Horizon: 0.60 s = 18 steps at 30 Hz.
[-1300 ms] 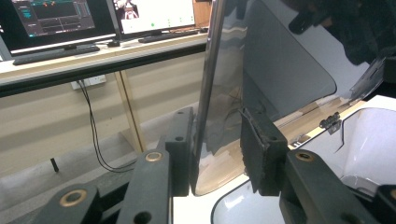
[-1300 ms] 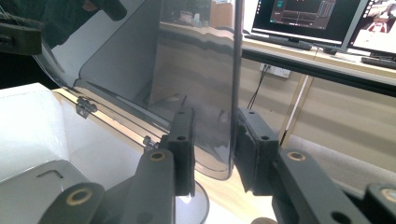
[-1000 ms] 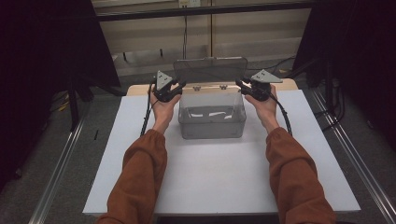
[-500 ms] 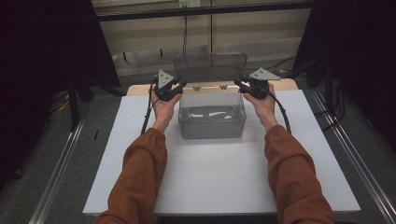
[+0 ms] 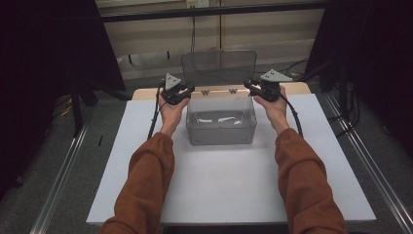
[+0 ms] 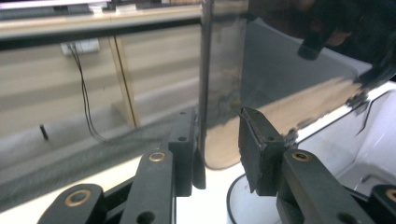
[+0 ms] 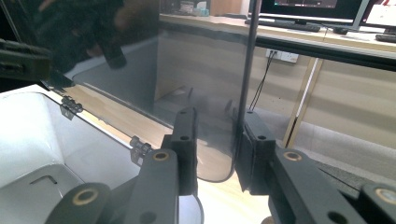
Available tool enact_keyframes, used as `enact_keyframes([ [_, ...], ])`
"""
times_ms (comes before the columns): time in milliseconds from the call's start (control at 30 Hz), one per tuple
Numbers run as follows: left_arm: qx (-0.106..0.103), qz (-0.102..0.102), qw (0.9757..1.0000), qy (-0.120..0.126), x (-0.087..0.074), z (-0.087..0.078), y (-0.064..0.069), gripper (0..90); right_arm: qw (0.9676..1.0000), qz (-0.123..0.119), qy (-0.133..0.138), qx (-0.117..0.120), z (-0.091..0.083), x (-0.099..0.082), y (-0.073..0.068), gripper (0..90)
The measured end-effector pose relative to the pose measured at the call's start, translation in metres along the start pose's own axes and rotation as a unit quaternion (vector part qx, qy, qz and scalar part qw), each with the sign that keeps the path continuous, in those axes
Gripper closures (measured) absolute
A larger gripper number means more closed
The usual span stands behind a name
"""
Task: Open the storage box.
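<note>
A clear plastic box (image 5: 221, 122) stands at the far middle of the white board (image 5: 219, 190). Its hinged lid (image 5: 219, 68) is raised nearly upright behind it. My left gripper (image 5: 187, 90) is shut on the lid's lower left edge, and my right gripper (image 5: 248, 87) is shut on its lower right edge. In the left gripper view the lid's (image 6: 280, 79) side edge runs up between the jaws of the left gripper (image 6: 217, 126), with the box (image 6: 373, 140) at the right. The right gripper view has the lid (image 7: 201, 70) between the right gripper's (image 7: 215, 121) jaws, above the hinges (image 7: 70, 107).
Small pale pieces lie on the box's bottom (image 5: 219, 118). A wooden table edge (image 5: 146, 93) shows behind the board. Metal rails (image 5: 63, 180) run along both sides, and dark screens (image 5: 48, 58) stand left and right. A wall with cables (image 5: 193, 29) is behind.
The lid has swung further up and back with both grippers on it, and its top edge now stands higher. Both hands shifted only slightly.
</note>
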State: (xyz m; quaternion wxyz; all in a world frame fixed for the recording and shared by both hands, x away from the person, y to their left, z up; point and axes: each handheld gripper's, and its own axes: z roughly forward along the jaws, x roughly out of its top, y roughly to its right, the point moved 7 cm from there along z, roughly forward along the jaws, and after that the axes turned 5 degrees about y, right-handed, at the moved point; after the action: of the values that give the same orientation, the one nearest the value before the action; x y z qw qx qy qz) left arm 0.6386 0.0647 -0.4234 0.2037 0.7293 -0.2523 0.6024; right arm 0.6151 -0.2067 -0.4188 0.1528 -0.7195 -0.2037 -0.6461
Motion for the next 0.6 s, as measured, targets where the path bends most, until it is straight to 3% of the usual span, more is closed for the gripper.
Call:
enact_keyframes([
  [67, -0.003, -0.016, 0.9999, -0.003, -0.0006, 0.0006, -0.0010, 67.2, 1.0000, 0.005, -0.002, 0.001, 0.0003, 0.0006, 0.0004, 71.5],
  [233, -0.007, -0.034, 0.9993, -0.010, 0.0002, -0.0001, -0.0027, 69.0, 0.9999, 0.014, -0.003, 0.000, 0.0026, 0.0003, 0.0017, 71.1],
  [433, -0.006, -0.036, 0.9992, -0.019, 0.0008, 0.0023, -0.0045, 70.2, 0.9998, 0.016, -0.015, -0.003, 0.0038, -0.0008, 0.0019, 69.8],
  [500, -0.004, -0.046, 0.9988, -0.019, 0.0015, 0.0030, -0.0039, 70.2, 0.9996, 0.022, -0.015, -0.002, 0.0044, -0.0011, 0.0024, 68.8],
  [600, -0.003, -0.042, 0.9987, -0.027, 0.0020, 0.0030, -0.0040, 70.2, 0.9994, 0.031, -0.013, 0.001, 0.0058, -0.0025, 0.0026, 68.6],
])
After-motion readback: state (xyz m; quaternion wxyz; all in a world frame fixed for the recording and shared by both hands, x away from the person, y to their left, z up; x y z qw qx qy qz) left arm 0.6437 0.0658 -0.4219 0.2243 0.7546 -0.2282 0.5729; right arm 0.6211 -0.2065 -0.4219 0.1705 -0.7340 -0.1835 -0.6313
